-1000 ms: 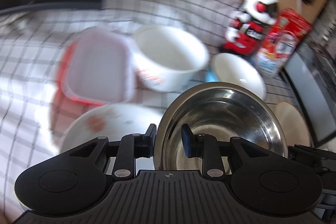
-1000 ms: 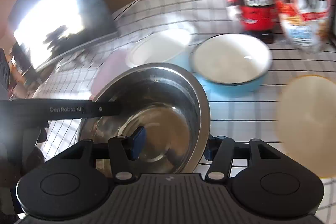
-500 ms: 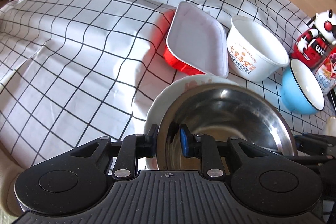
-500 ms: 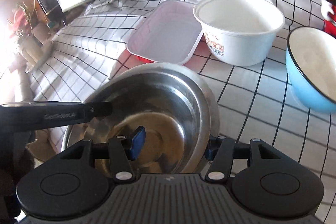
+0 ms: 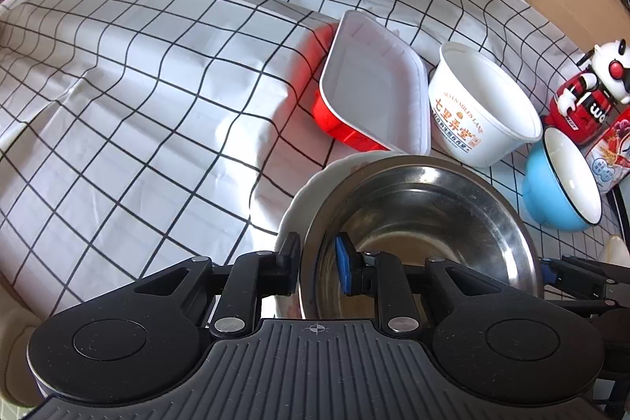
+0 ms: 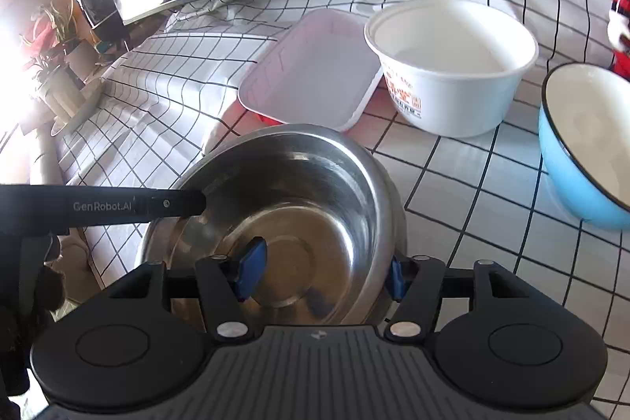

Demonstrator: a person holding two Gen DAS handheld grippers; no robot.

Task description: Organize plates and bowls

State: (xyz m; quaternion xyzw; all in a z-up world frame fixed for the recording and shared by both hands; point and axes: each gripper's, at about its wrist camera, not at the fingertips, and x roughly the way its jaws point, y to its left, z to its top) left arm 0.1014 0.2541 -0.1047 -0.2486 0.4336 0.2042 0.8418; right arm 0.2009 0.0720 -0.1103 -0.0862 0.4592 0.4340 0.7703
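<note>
- Low in both frames, steel bowl (image 5: 425, 219) sits on white plate (image 5: 299, 199).
- Left gripper (image 5: 317, 262) narrow, jaws just closing on bowl's rim, pinching it.
- Right gripper (image 6: 323, 266) jaws just opening, straddling opposite rim, pads clear.

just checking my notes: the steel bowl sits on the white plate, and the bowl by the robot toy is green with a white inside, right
One detail is off. The steel bowl does rest on the white plate, but the bowl by the robot toy is blue outside, not green, with a white inside. The left wrist view shows this plainly.
</note>
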